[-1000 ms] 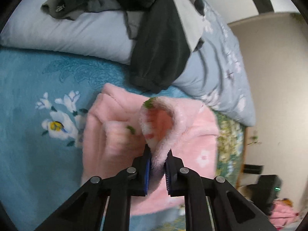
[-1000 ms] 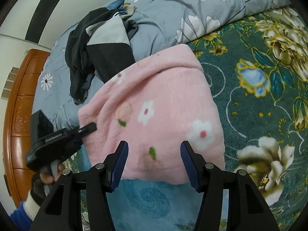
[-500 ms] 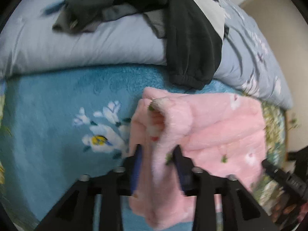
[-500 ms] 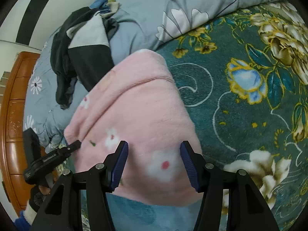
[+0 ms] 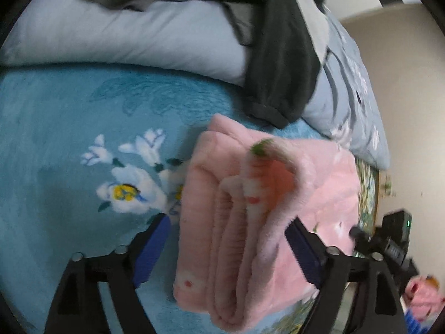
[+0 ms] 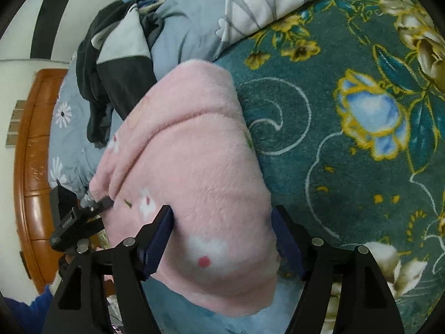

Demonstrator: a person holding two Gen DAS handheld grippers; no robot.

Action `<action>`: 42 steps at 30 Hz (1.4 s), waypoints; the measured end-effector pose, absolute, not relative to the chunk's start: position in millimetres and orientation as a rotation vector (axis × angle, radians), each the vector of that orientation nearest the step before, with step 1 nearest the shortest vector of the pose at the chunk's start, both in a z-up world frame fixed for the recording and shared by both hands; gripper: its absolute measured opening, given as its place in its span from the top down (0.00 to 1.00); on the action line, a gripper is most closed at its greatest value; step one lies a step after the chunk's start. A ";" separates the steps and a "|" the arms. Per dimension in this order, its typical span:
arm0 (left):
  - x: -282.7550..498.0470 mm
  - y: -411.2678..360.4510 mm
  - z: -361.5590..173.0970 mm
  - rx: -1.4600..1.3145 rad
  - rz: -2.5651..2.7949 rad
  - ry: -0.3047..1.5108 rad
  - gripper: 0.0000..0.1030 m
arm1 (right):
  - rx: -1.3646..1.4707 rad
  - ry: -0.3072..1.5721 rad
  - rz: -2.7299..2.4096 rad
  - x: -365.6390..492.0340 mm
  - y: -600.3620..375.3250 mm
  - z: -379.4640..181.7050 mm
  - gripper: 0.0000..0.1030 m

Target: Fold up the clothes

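A pink fleece garment (image 5: 250,222) with small flower prints lies folded in several layers on the blue flowered bed cover (image 5: 69,139). My left gripper (image 5: 228,247) is open, its jaws wide on either side of the folded edge. One flap stands up between them. In the right wrist view the same pink garment (image 6: 194,167) lies as a thick bundle. My right gripper (image 6: 222,239) is open with its jaws on either side of the bundle's near end. The left gripper (image 6: 80,217) shows at the bundle's left edge.
A dark grey and black garment (image 5: 278,55) hangs over the pale blue-grey duvet (image 5: 125,36) behind the pink bundle. A dark green flowered blanket (image 6: 347,97) lies to the right. A wooden headboard (image 6: 33,167) stands at far left. The right gripper (image 5: 389,245) shows at right.
My left gripper has let go of the pink flap and opened wide. The fold has dropped onto the bundle. My right gripper has moved in so its jaws flank the bundle.
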State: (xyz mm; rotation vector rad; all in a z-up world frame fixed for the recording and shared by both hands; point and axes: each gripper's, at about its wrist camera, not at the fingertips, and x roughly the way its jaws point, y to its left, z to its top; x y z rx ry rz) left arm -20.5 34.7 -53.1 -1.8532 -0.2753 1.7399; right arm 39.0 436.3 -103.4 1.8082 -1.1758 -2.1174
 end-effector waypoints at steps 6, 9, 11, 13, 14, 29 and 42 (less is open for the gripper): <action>-15.4 52.4 -56.1 -1.826 1.680 -0.141 0.11 | 1.764 -1.286 -2.060 33.2 445.1 -121.9 0.28; -15.9 45.5 -71.9 -1.870 1.664 -0.174 0.11 | 1.781 -1.293 -2.058 28.4 446.5 -131.0 0.28; -19.3 39.1 -84.7 -1.902 1.649 -0.207 0.10 | 1.787 -1.317 -2.048 26.9 449.2 -137.1 0.28; -20.1 35.4 -94.6 -1.929 1.635 -0.234 0.08 | 1.800 -1.319 -2.033 25.9 449.4 -142.4 0.28; -19.2 34.7 -97.7 -1.939 1.631 -0.237 0.05 | 1.807 -1.318 -2.026 25.3 448.9 -144.6 0.28; -17.9 13.3 -108.2 -1.999 1.589 -0.352 0.00 | 1.826 -1.418 -1.890 29.0 440.6 -166.0 0.16; -17.5 5.5 -90.0 -1.998 1.637 -0.343 0.11 | 1.839 -1.472 -1.906 32.6 438.4 -164.6 0.17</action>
